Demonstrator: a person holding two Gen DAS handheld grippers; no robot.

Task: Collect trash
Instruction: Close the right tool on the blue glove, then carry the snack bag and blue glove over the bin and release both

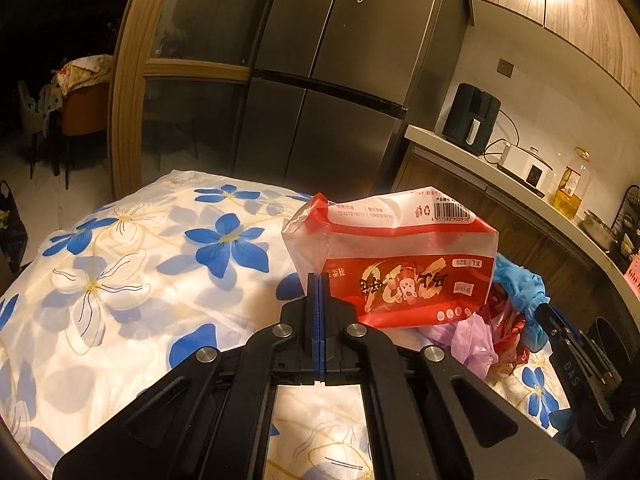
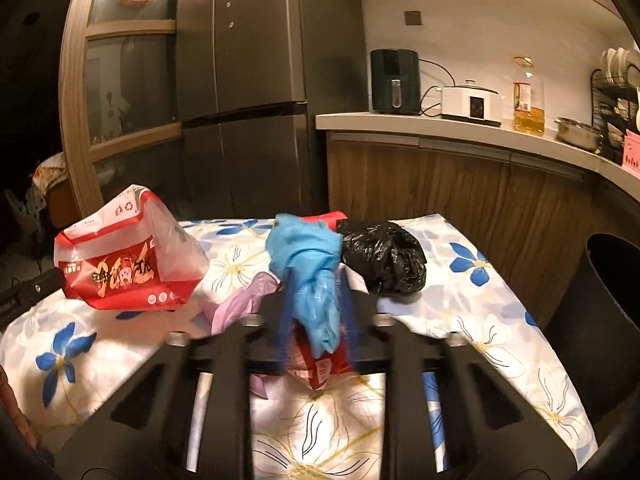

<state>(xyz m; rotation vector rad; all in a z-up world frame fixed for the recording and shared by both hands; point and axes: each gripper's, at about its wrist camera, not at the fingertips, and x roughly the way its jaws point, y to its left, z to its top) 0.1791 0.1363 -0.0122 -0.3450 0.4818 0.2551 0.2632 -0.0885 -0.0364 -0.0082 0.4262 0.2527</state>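
Observation:
My left gripper [image 1: 318,280] is shut on the edge of an empty red and white plastic package [image 1: 400,256] and holds it above the flowered tablecloth [image 1: 120,272]; the package also shows at the left of the right wrist view [image 2: 128,256]. My right gripper [image 2: 316,284] is shut on a bunch of trash: a blue glove [image 2: 308,264] over a red wrapper [image 2: 320,368]. A crumpled purple bag [image 2: 240,300] lies just left of it and a crumpled black bag [image 2: 384,256] just right. The same heap shows in the left wrist view, with the blue glove [image 1: 520,284] and purple bag [image 1: 476,344].
A black bin [image 2: 600,320] stands by the table's right edge. Behind are a steel fridge [image 2: 248,80] and a counter [image 2: 440,128] with an air fryer [image 2: 394,80], a white cooker [image 2: 472,104], an oil bottle [image 2: 528,96] and a pot [image 2: 578,132].

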